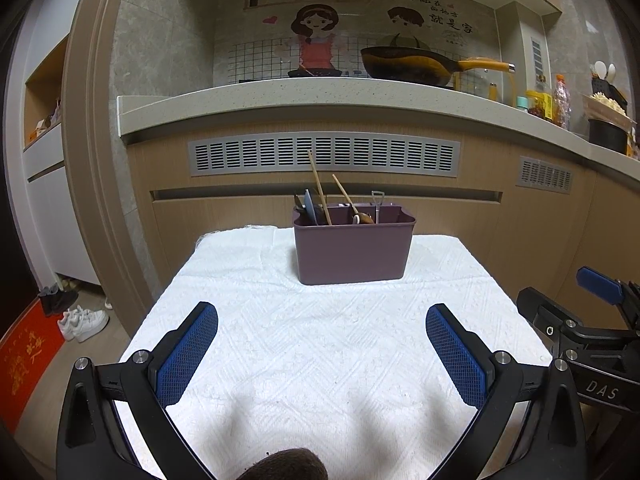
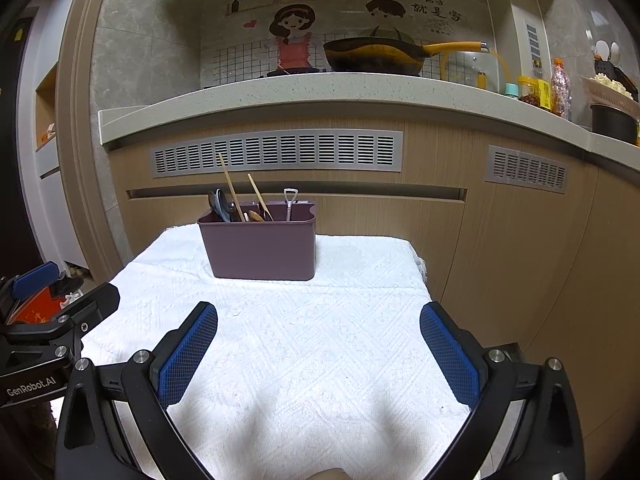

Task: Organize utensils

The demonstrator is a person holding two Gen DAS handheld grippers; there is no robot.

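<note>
A purple utensil caddy (image 1: 352, 246) stands at the far side of a small table covered with a white towel (image 1: 320, 340); it also shows in the right wrist view (image 2: 260, 246). Wooden chopsticks (image 1: 319, 186), a wooden spoon (image 1: 352, 206), dark spoons (image 1: 310, 208) and a small metal utensil (image 1: 377, 202) stand in it. My left gripper (image 1: 322, 314) is open and empty above the near part of the towel. My right gripper (image 2: 319, 314) is open and empty beside it; it shows at the right edge of the left wrist view (image 1: 600, 284).
A kitchen counter (image 1: 320, 100) with a wok (image 1: 416, 66) and bottles (image 1: 560, 100) runs behind the table. Cabinet fronts with vents (image 1: 324, 154) stand just beyond the caddy. Shoes (image 1: 82, 322) and a red mat (image 1: 24, 360) lie on the floor at left.
</note>
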